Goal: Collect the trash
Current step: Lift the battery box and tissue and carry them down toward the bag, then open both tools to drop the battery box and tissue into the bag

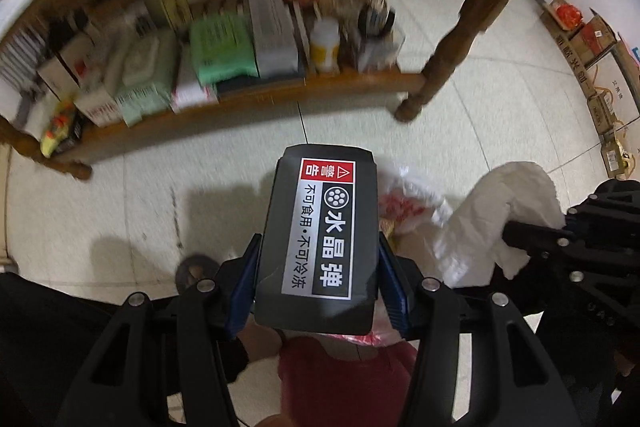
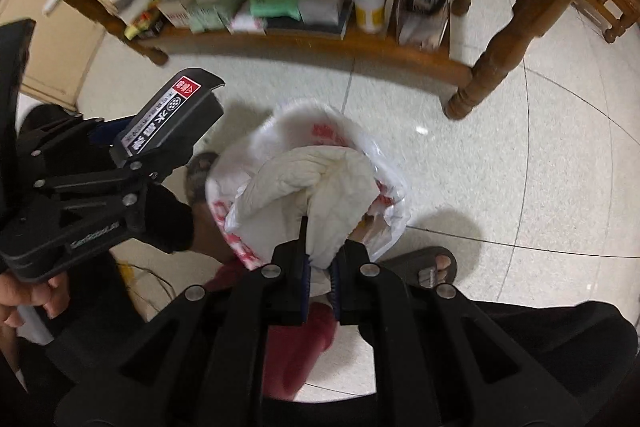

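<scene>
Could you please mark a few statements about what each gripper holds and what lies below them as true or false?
1. The left gripper is clamped on a dark box with a warning label. True.
2. The right gripper holds a yellow-capped bottle. False: it is shut on crumpled white tissue; the bottle sits on the wooden shelf.
3. A white plastic bag with red print lies open below the tissue. True.
4. The floor is carpeted. False: it is pale tile.
5. A sandalled foot shows beside the bag. True.
</scene>
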Action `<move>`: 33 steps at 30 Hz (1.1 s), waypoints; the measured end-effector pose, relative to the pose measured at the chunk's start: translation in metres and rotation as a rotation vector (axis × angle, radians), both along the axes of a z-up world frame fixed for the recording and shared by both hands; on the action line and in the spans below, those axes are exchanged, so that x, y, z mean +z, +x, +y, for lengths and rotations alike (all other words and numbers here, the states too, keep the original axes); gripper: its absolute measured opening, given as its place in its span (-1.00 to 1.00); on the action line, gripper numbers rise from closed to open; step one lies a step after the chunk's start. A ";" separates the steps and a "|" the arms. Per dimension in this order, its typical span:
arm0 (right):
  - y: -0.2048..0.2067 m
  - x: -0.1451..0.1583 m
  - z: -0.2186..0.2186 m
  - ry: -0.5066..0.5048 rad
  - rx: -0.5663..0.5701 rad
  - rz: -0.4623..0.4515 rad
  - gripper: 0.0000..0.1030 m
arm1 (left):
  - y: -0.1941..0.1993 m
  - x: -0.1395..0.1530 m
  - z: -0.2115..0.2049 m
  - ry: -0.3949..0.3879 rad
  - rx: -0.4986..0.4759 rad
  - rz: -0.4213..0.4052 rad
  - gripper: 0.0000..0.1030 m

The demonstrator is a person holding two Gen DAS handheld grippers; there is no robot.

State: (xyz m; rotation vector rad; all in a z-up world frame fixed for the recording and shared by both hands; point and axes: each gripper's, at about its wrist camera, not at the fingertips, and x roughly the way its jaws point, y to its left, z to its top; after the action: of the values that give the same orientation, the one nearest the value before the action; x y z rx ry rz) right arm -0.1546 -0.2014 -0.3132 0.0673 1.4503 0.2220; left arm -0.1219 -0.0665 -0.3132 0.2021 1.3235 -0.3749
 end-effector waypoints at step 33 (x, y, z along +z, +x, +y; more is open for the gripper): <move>0.046 -0.151 0.002 0.025 -0.119 0.281 -0.82 | 0.017 -0.146 -0.015 0.118 -0.028 0.220 0.03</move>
State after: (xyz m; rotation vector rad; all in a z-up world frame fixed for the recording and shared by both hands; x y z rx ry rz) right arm -0.1085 -0.1990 -0.4647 0.2120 1.7166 0.1364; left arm -0.1054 -0.0815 -0.4590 0.2843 1.5629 -0.3504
